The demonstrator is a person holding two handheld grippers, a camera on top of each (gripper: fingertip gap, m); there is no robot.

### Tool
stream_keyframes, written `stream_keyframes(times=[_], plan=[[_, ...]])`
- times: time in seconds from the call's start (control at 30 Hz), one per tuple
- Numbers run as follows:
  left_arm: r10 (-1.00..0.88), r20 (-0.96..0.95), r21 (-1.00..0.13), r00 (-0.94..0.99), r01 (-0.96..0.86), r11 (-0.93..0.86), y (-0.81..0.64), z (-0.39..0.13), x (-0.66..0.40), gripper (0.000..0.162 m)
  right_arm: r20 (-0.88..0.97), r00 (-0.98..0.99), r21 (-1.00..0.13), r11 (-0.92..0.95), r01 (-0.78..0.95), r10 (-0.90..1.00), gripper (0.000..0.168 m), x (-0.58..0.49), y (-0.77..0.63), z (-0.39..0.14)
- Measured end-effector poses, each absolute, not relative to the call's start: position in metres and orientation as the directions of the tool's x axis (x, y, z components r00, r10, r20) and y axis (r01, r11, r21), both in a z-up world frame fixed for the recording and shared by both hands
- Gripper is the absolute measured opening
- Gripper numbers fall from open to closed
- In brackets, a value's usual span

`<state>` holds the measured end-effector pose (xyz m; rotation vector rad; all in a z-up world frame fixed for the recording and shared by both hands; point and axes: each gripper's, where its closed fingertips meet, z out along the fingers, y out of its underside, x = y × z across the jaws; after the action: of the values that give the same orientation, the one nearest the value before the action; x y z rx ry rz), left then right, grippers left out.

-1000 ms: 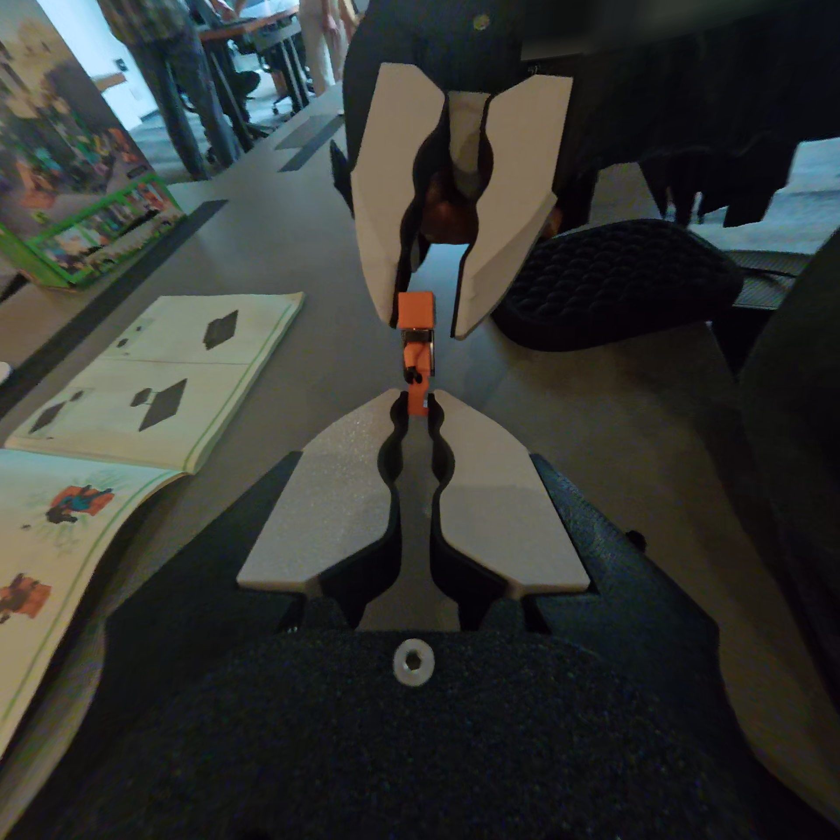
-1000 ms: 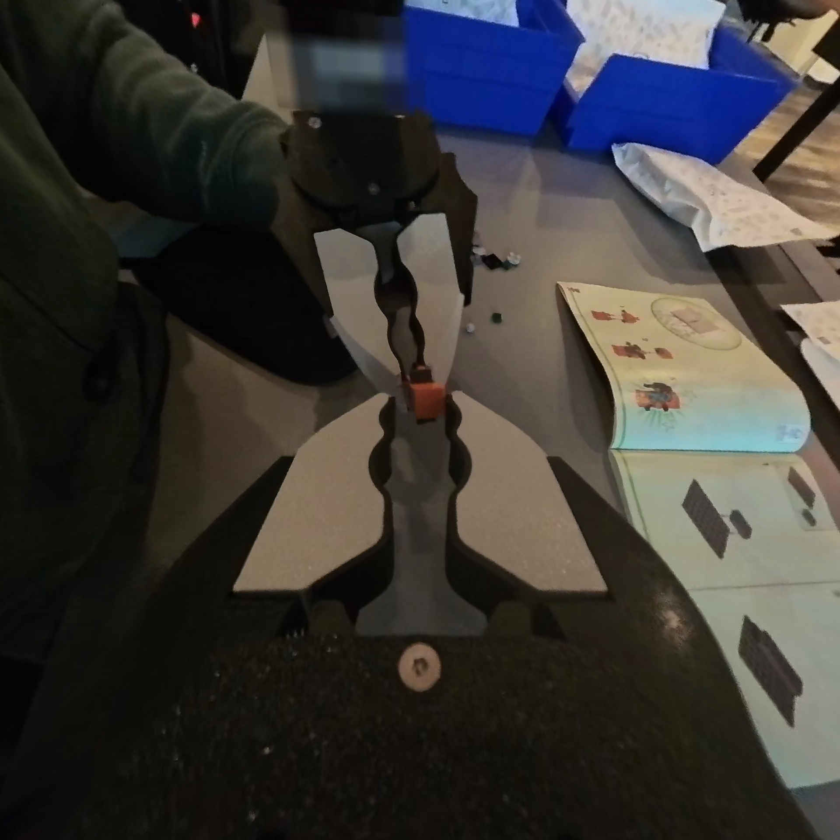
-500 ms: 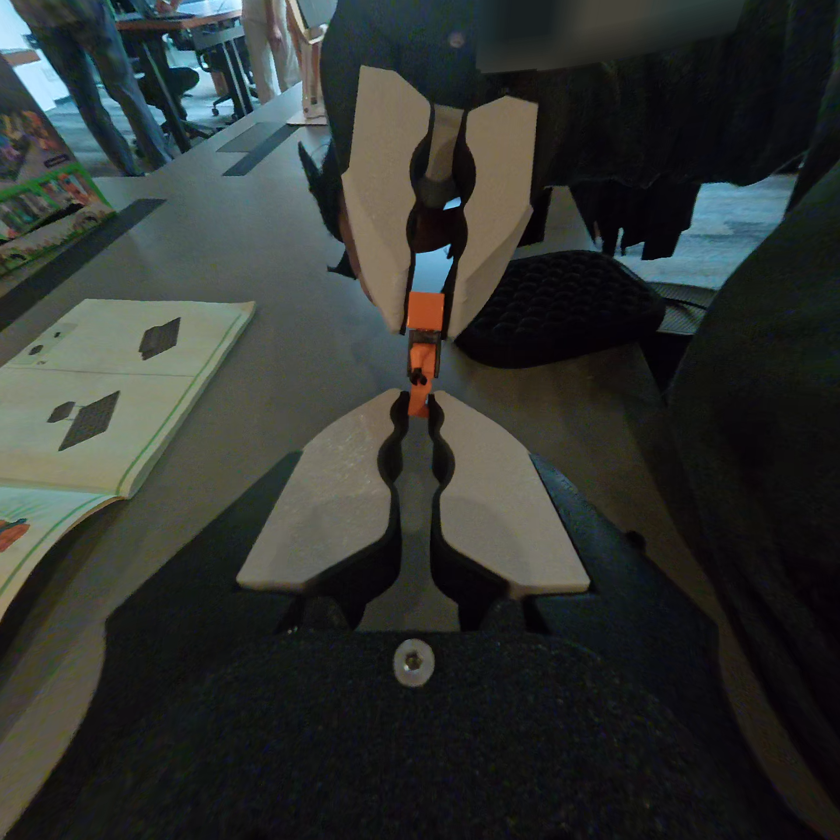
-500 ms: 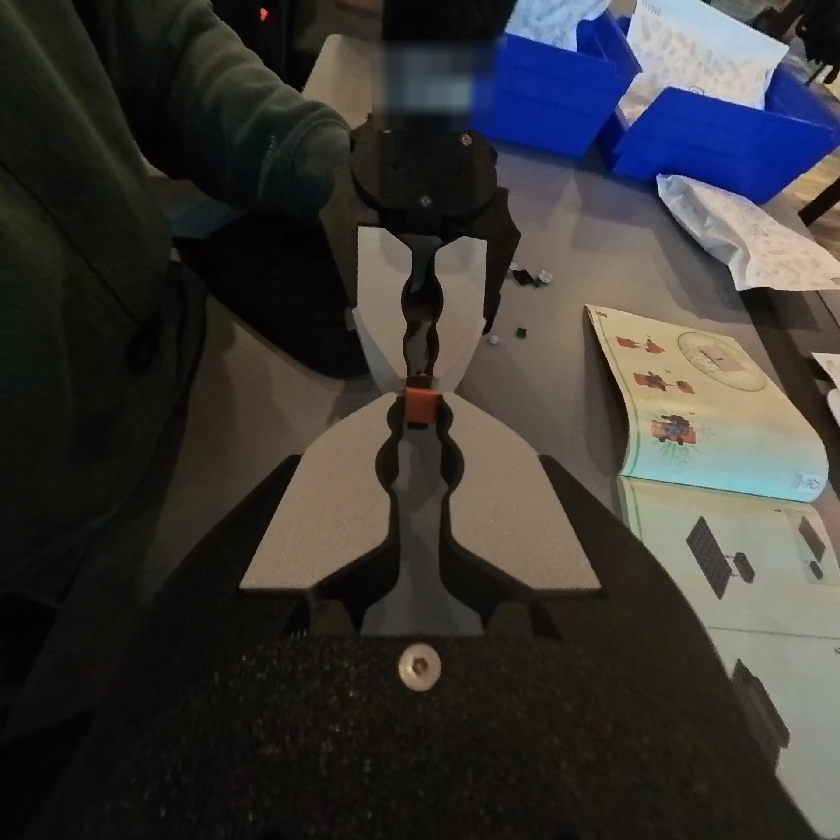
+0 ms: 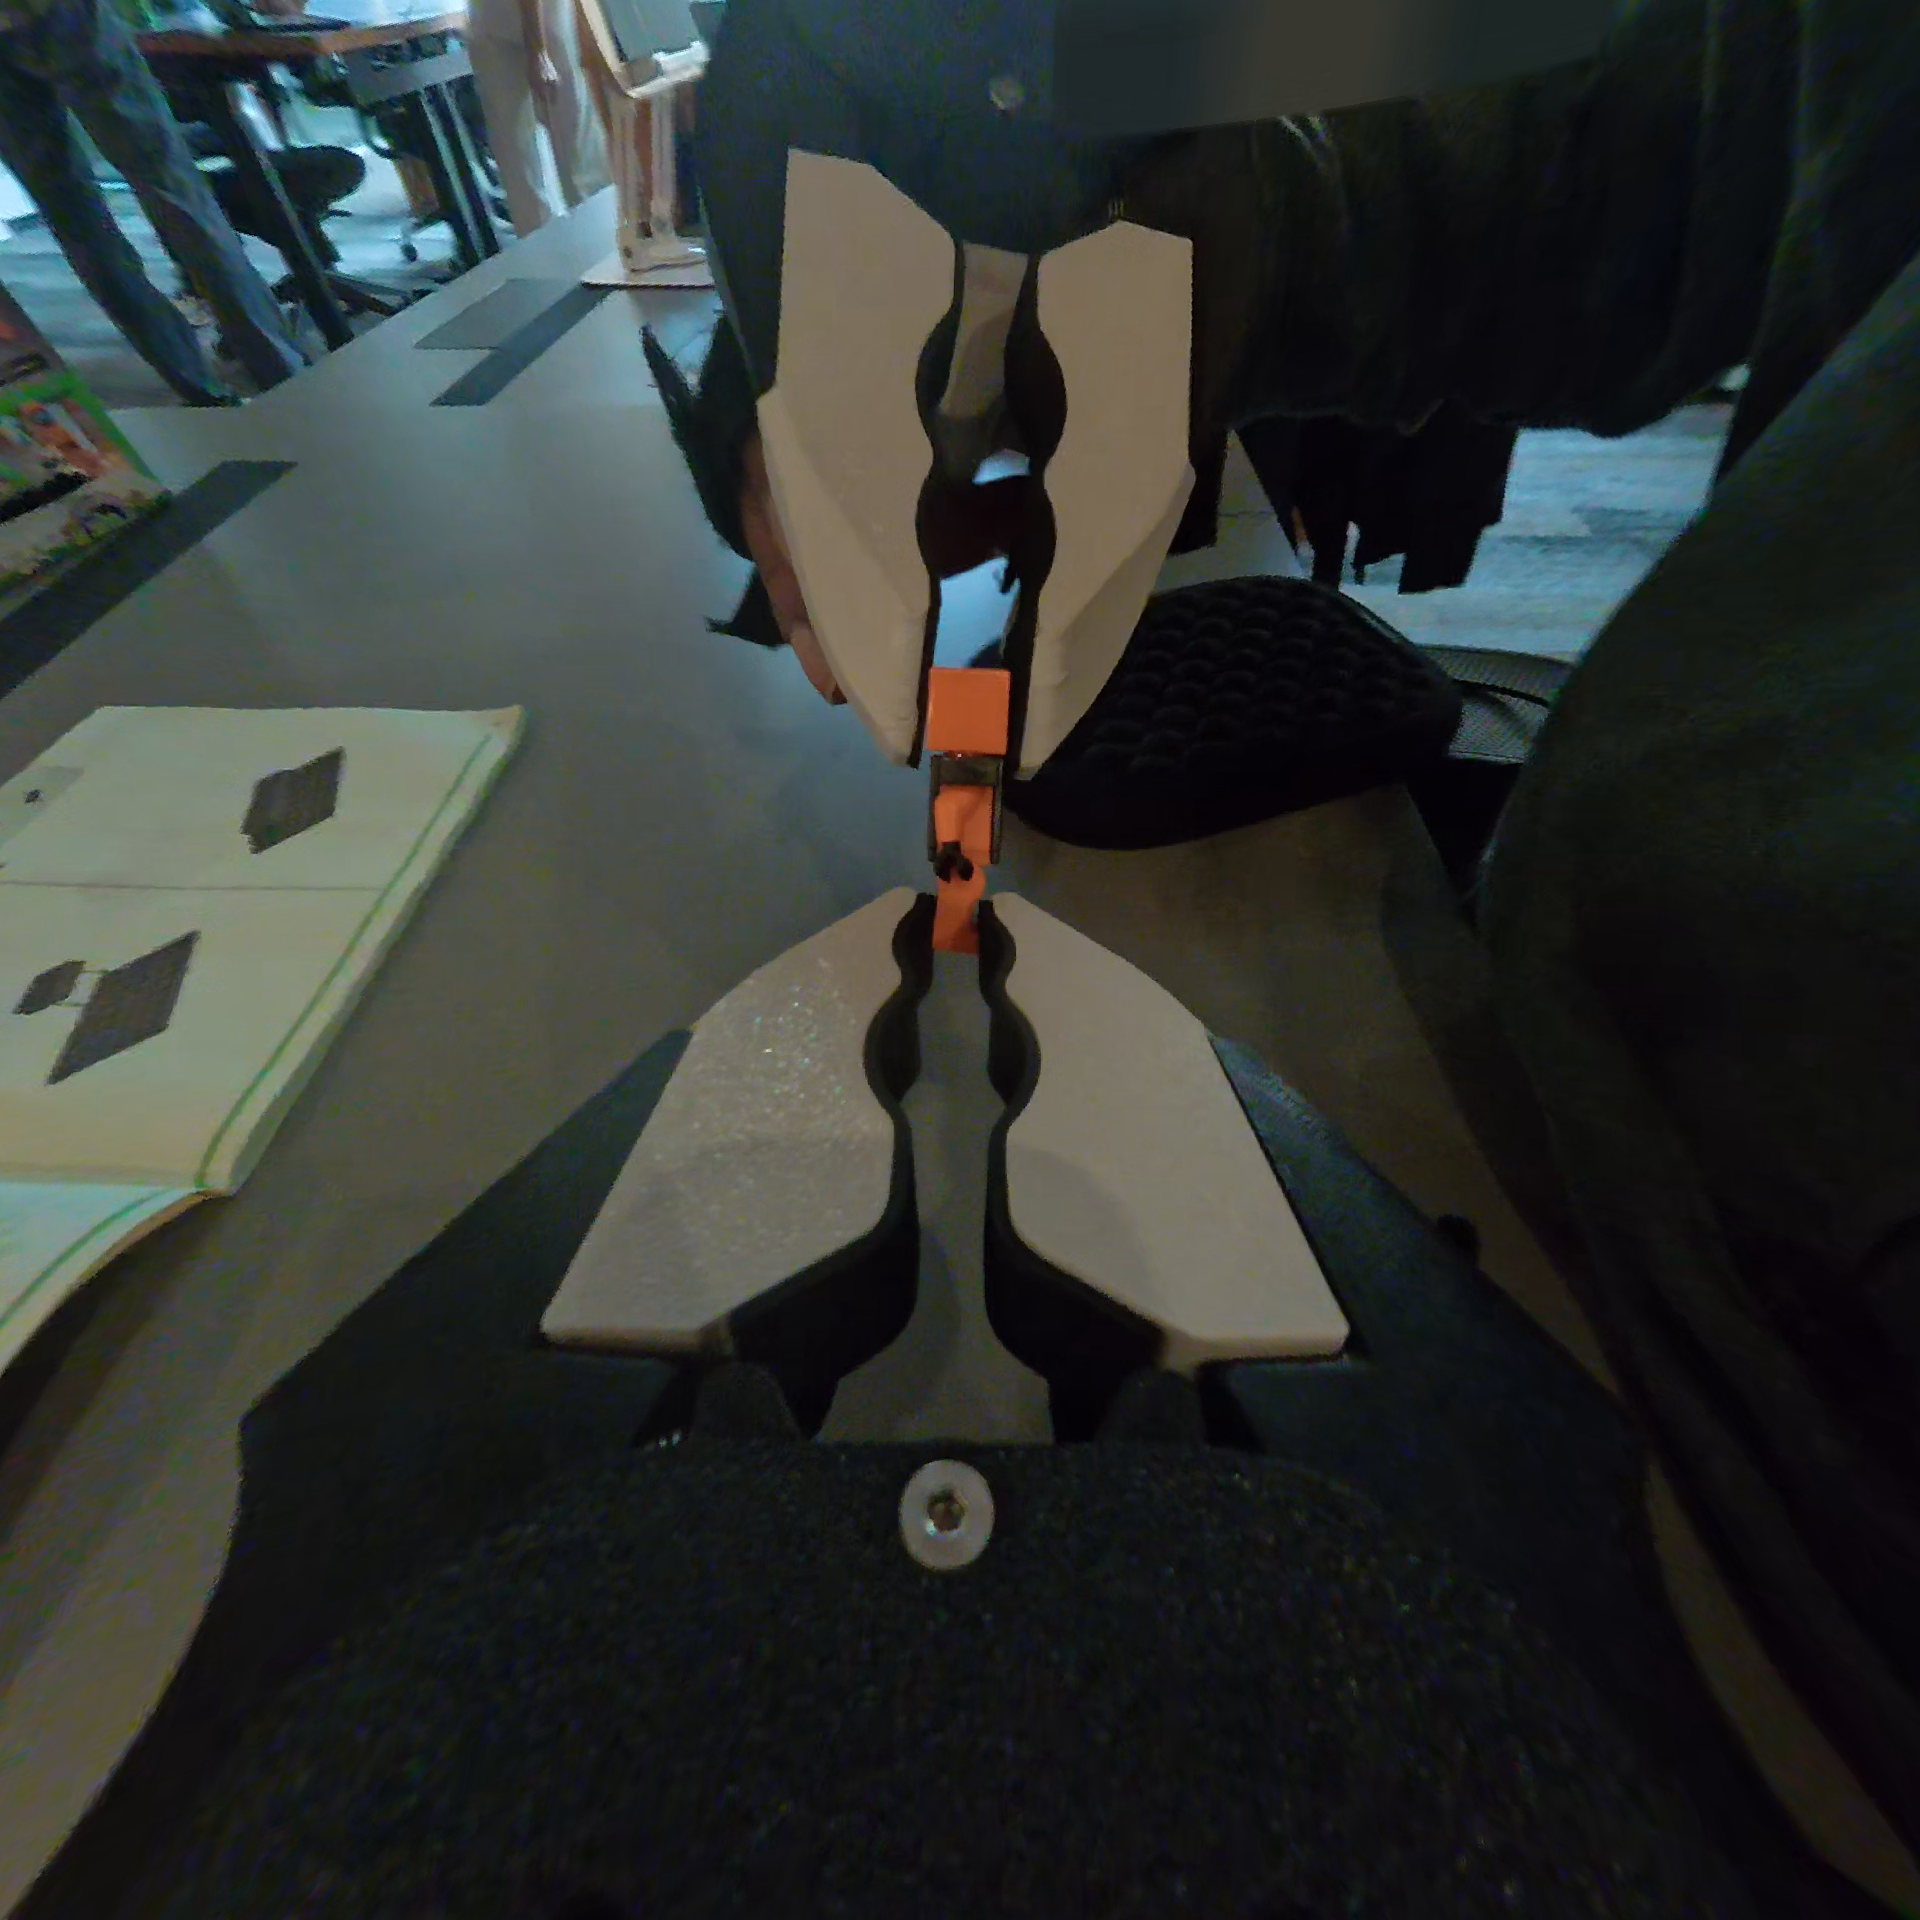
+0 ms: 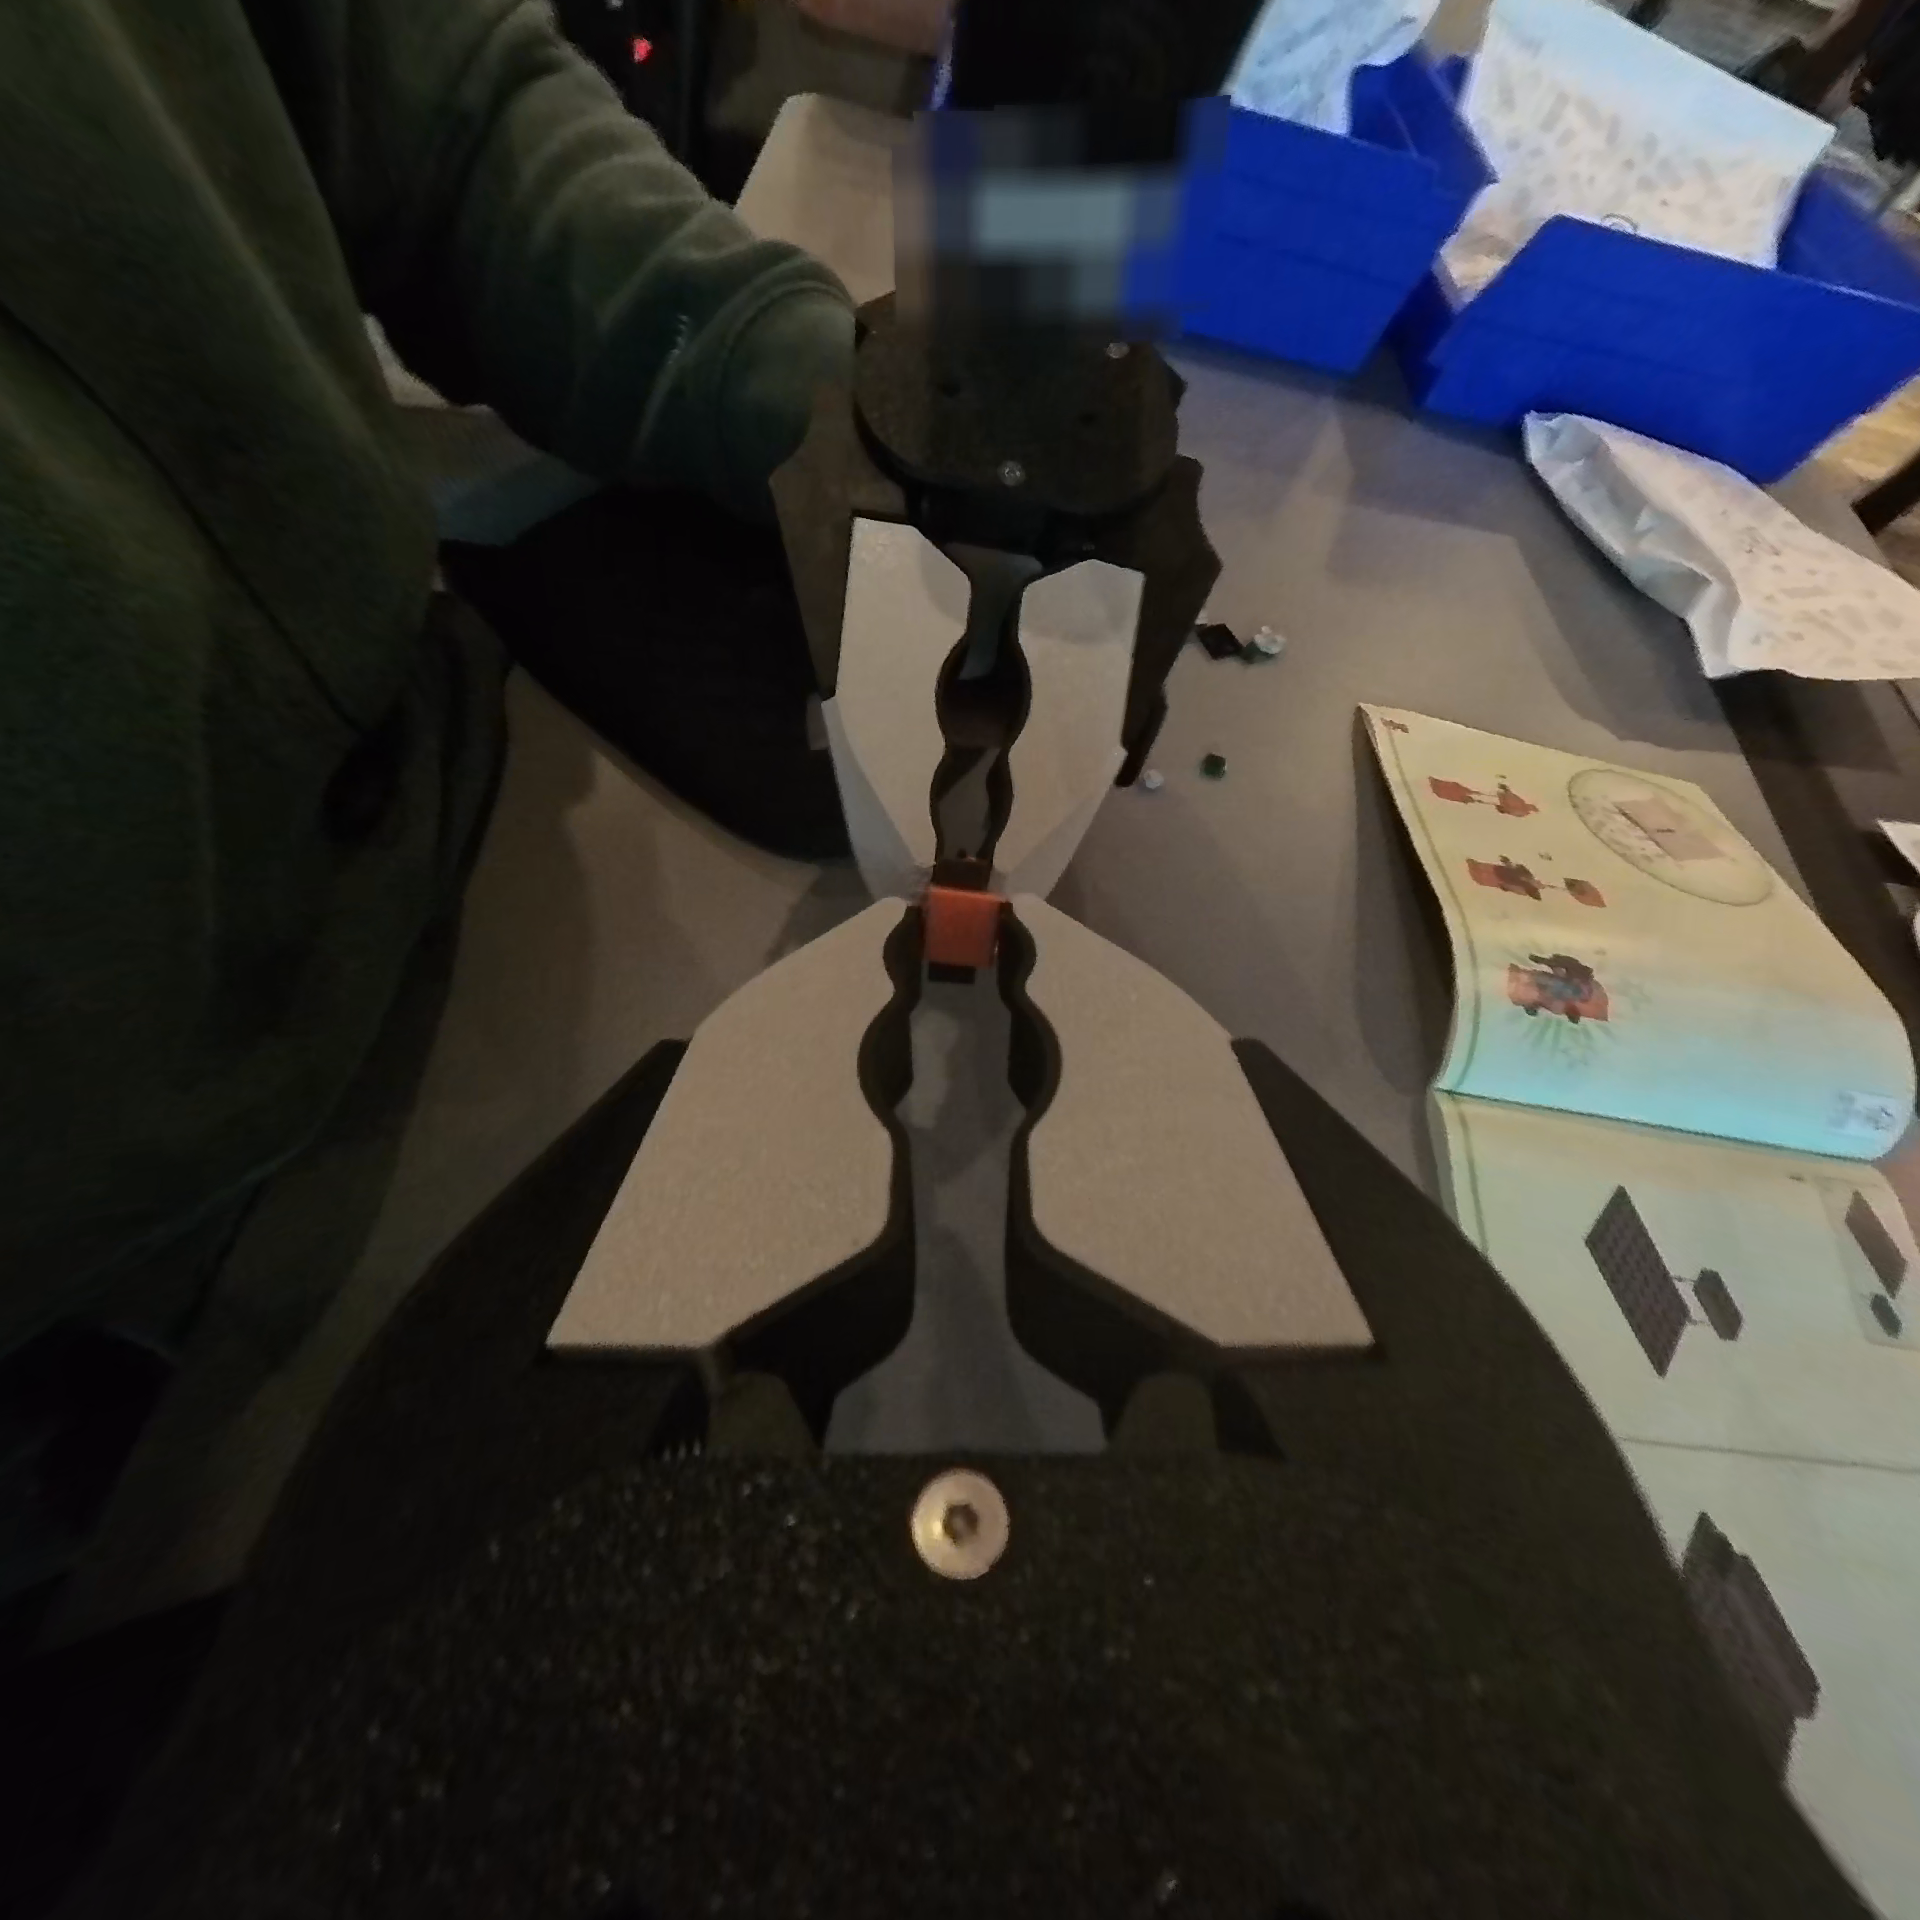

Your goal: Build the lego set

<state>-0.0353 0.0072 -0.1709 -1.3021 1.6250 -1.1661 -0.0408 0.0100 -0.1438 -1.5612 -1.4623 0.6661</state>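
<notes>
A small lego assembly hangs in the air between my two grippers, which face each other tip to tip. It has an orange block at one end, a black part in the middle and a narrow orange piece at the other end. My left gripper is shut on the narrow orange end. My right gripper is shut on the orange block. In the left wrist view the right gripper comes down from above. In the right wrist view the left gripper points at me and hides most of the assembly.
An open instruction booklet lies on the grey table; it also shows in the right wrist view. Blue bins and paper bags stand at the back. Loose small pieces lie near them. A black chair seat is at the table edge. Both grippers' tips are close together, under 4 cm apart.
My right gripper's fingers were apart around the orange block; they have closed on it. Both grippers have shifted and turned slightly together, with the left still holding the narrow end.
</notes>
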Motion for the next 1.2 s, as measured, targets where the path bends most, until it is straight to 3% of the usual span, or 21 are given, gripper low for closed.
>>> stream_keyframes(times=[0.17,0.27,0.47,0.63,0.77,0.93,1.2], plan=[[-0.983,-0.002,-0.962,-0.182,-0.267,0.052,0.018,-0.155,-0.029,0.008,0.124,0.263,-0.901,-0.002,0.434,0.957,0.031,-0.03,0.02,-0.131],[-0.981,0.023,-0.972,-0.195,-0.233,0.024,0.018,-0.145,-0.022,0.008,0.084,0.312,-0.938,-0.031,0.345,0.946,0.032,-0.027,0.022,-0.125],[-0.971,0.081,-0.982,-0.223,-0.186,-0.039,0.019,-0.133,-0.011,0.008,0.061,0.335,-0.946,-0.053,0.321,0.94,0.012,-0.021,0.024,-0.117],[-0.987,0.051,-0.977,-0.155,-0.212,-0.017,0.031,-0.136,-0.008,0.01,0.034,0.314,-0.927,-0.088,0.365,0.949,0.011,-0.017,0.034,-0.121],[-1.0,-0.021,-0.955,0.01,-0.297,0.017,0.063,-0.152,-0.016,0.023,-0.008,0.306,-0.905,-0.137,0.404,0.952,0.011,-0.008,0.057,-0.132],[-0.981,-0.067,-0.939,0.184,-0.344,0.0,0.096,-0.167,-0.035,0.02,-0.051,0.341,-0.843,-0.223,0.489,0.939,0.011,0.004,0.102,-0.174],[-0.949,-0.131,-0.91,0.288,-0.415,-0.001,0.121,-0.191,-0.053,0.016,-0.049,0.317,-0.743,-0.247,0.622,0.947,0.012,-0.007,0.147,-0.227]])
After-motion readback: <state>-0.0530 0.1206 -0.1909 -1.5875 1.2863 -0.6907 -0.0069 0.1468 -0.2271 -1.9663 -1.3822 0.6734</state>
